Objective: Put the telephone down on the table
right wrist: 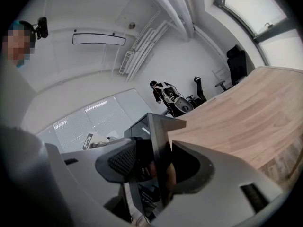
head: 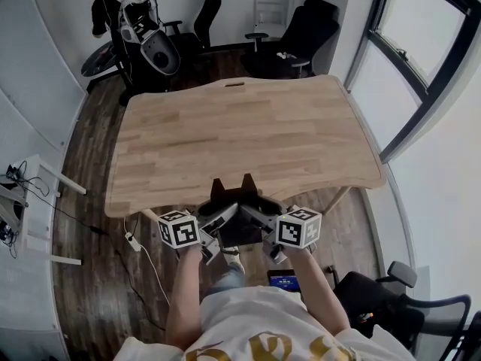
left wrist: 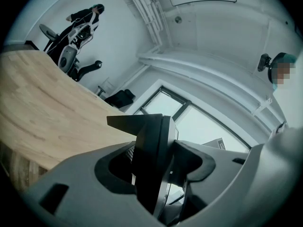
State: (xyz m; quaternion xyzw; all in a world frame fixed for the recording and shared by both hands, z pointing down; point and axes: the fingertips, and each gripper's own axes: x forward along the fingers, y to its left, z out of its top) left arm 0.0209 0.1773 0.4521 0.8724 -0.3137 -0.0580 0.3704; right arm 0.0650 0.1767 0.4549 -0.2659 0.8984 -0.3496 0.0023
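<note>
Telephone (head: 237,201) clamped edgewise in jaws of left gripper (head: 216,220) and right gripper (head: 261,220), at table (head: 240,134) near edge.

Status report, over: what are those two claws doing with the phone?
Both shut on the telephone: left gripper and right gripper, one each side. Telephone held at near edge of the table, not yet down. Nothing in the way.

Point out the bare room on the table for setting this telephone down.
The whole light wooden tabletop shows bare, from the near edge to the slotted far edge. Only the near edge is crowded: the left tongs and right tongs clamp the black telephone there.
</note>
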